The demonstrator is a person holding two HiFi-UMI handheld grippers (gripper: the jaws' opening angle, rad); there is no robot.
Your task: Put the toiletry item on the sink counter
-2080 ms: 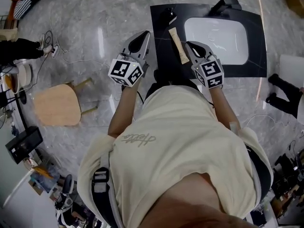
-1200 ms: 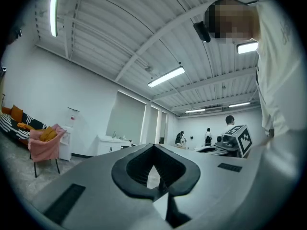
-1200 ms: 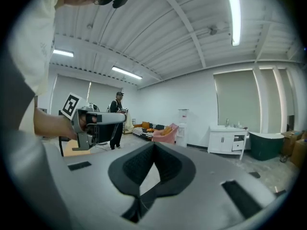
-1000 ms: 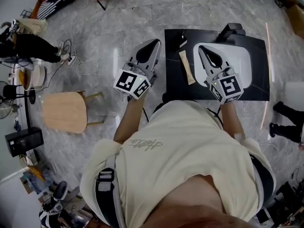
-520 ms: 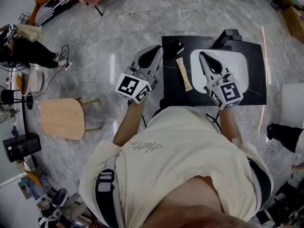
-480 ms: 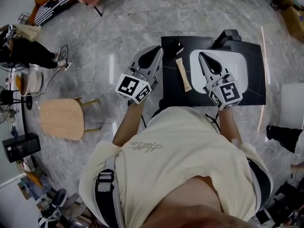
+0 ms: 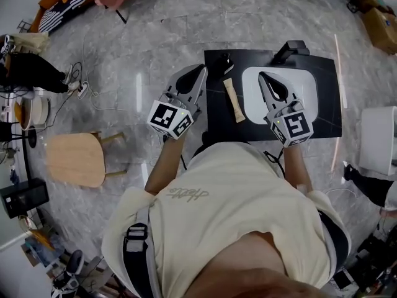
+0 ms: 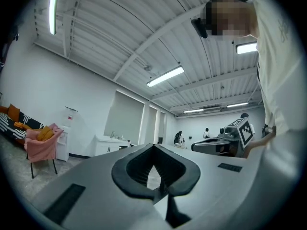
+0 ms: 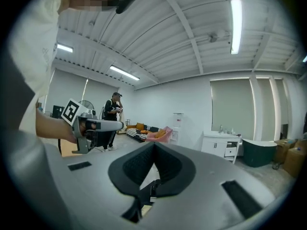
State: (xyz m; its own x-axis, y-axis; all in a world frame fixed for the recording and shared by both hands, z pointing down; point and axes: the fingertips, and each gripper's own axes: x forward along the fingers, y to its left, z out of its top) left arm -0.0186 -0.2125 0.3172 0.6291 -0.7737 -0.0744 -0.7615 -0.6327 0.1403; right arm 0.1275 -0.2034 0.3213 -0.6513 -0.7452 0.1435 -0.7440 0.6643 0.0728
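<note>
Left tool point(image 8: 153, 147) level, jaws together.

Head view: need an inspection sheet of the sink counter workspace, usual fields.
Surface: black sink counter with a white rectangular basin; no spills visible.
Job's things: beige oblong toiletry item lies flat on the counter, left of the basin, not gripped.
Clutter: small dark object near the counter's far left corner; black faucet behind the basin.
Grippers: left gripper, jaws shut, empty, at the counter's left edge; right gripper, jaws shut, empty, above the basin.
Cables: white cable with power strip on the floor, left.
Surroundings: grey marble floor; wooden stool.
</note>
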